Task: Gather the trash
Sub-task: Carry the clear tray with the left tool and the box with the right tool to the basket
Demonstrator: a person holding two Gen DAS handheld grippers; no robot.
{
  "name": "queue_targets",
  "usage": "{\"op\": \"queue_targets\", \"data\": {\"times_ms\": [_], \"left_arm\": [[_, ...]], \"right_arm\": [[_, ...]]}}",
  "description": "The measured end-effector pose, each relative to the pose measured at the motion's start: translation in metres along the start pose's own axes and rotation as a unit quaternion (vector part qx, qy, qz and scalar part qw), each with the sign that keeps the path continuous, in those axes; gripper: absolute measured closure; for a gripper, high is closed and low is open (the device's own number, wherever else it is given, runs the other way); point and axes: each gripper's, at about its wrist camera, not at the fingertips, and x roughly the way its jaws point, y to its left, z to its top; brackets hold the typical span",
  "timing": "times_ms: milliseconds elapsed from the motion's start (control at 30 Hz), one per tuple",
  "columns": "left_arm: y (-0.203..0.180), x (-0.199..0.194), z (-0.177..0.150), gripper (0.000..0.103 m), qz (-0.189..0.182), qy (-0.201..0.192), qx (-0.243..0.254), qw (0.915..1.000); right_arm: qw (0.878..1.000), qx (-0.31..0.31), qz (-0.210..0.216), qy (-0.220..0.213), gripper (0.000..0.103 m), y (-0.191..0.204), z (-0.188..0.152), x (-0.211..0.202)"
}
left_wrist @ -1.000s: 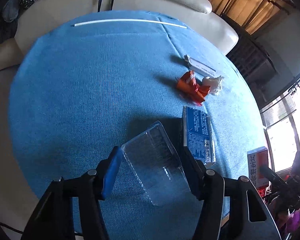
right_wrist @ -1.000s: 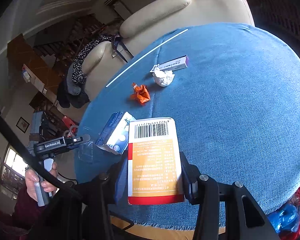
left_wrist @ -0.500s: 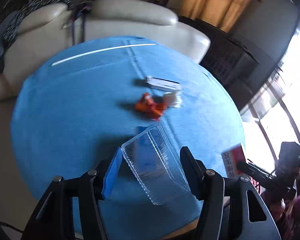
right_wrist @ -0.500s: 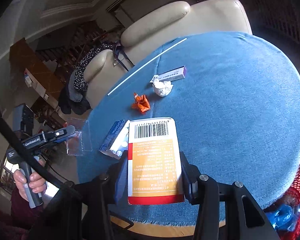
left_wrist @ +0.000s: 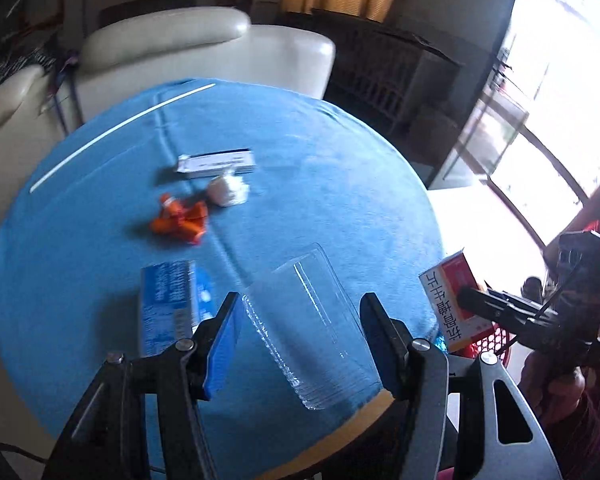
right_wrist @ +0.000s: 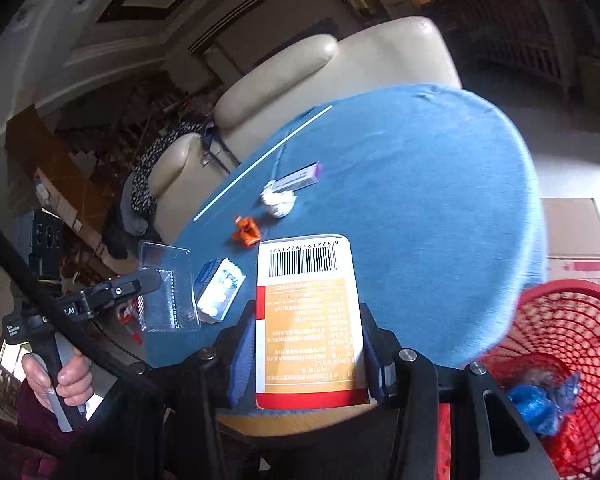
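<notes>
Two grippers each clamping one item, left gripper (left_wrist: 300, 336) one clear tray (left_wrist: 308, 320), right gripper (right_wrist: 306, 354) one box (right_wrist: 308, 320), roughly four scraps on table (right_wrist: 420, 200)

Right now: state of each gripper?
Left gripper: shut on clear plastic tray.
Right gripper: shut on orange-and-white box.

The worktop (left_wrist: 340, 184) wears a plain blue cloth crossed by a thin white strip (left_wrist: 116, 132). On it lie an orange crumpled wrapper (left_wrist: 180, 220), a white wad (left_wrist: 227, 191) and a blue packet with white print (left_wrist: 168, 304). The tray (left_wrist: 312, 328) is clear and colourless. The carton (right_wrist: 308, 320) is orange and white with a red base band and black barcode — beside a red mesh basket (right_wrist: 572, 328). Claw pads (left_wrist: 222, 344) are blue on black frames.
</notes>
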Motion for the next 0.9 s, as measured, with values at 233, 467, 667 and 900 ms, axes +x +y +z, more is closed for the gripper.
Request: {"op": "queue_targets", "data": {"times_ms": [233,467,667,900], "left_arm": [[-0.047,0.009,0.01,0.041,-0.002,0.003,0.058,0.9983],[-0.091,0.012,0.019,0.041,0.011,-0.007,0.113,0.9935],[-0.117,0.019,0.021,0.041,0.026,-0.008,0.145,0.989],[-0.143,0.033,0.018,0.041,0.045,-0.004,0.174,0.9837]], "right_arm": [[0.999,0.018,-0.025,-0.033,0.054,-0.024,-0.003,-0.045],[0.997,0.031,-0.041,-0.059,0.054,-0.04,-0.006,-0.081],[0.995,0.04,-0.048,-0.072,0.054,-0.049,-0.012,-0.101],[0.994,0.049,-0.06,-0.078,0.054,-0.059,-0.016,-0.113]]}}
